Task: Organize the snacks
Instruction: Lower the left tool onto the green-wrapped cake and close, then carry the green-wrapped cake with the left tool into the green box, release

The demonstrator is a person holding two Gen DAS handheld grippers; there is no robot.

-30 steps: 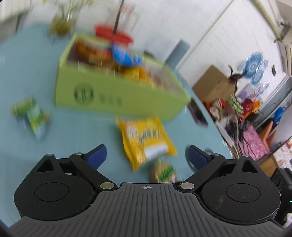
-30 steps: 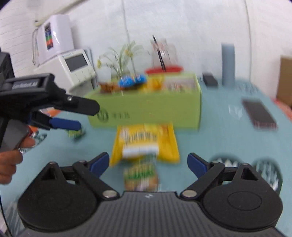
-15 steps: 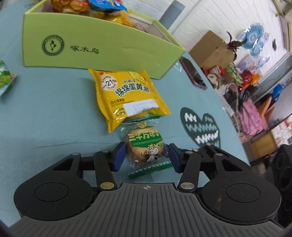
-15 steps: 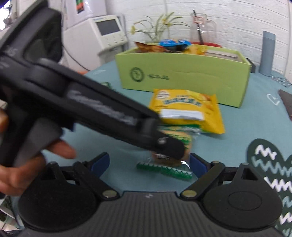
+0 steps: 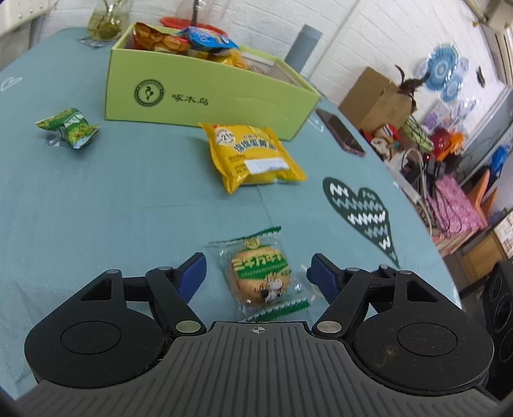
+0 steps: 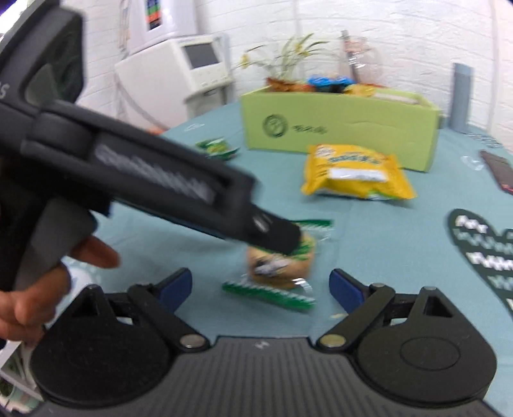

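A clear cookie packet with green trim lies flat on the teal tablecloth between the blue pads of my left gripper. Its jaws are opening and neither pad touches the packet. In the right wrist view the same packet lies just ahead of my open right gripper, partly hidden by the left gripper's finger. A yellow snack bag lies farther off, before the green cardboard box, which holds several snacks. A small green packet lies at the left.
A dark phone lies right of the box, and a dark heart print marks the cloth at the right. A grey cylinder and a plant vase stand behind the box. A hand holds the left gripper's handle.
Half a second ago my left gripper was shut on the cookie packet beside the yellow bag. The packet now lies nearer, clear of the bag, with the jaws spread. The right gripper shifted sideways.
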